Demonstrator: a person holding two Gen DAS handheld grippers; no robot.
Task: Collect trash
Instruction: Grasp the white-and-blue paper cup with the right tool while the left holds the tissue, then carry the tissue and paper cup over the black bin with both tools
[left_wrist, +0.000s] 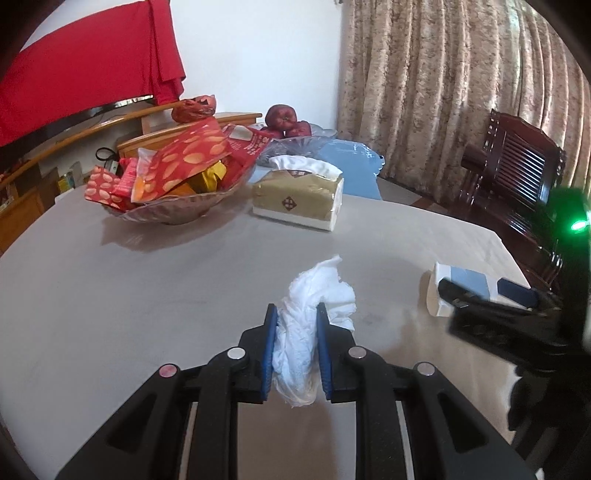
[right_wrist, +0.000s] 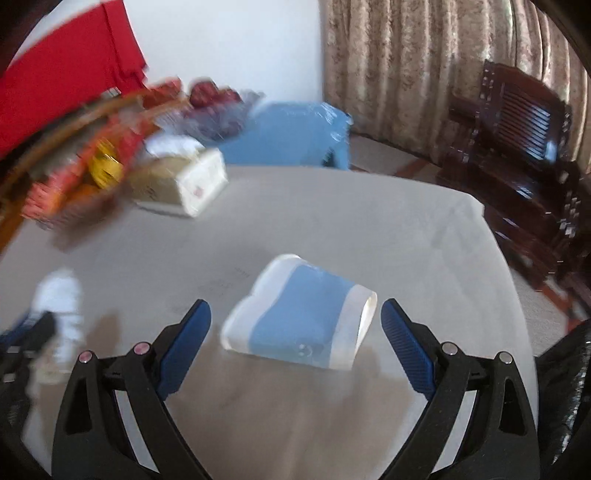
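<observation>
the right gripper (right_wrist: 295, 317) has its fingers spread wide around a crushed cup (right_wrist: 299, 314) lying on its side on the table (right_wrist: 406, 236), not touching it.

My left hand-held gripper (left_wrist: 297, 328) has its blue pads pressed against a crumpled white tissue (left_wrist: 314, 317). The wad stands roughly upright between them, its ragged top flaring above the pads and leaning toward the right, its lower end hanging out below. It sits over the near middle of the bench (left_wrist: 147, 280); I cannot tell whether its bottom touches the surface.

Between the spread fingers of my right hand-held gripper (right_wrist: 295, 321) lies a flattened paper cup (right_wrist: 299, 325), white with a broad blue band, on its side on the bench near the right edge. Its open mouth points right, and neither finger touches it.
</observation>
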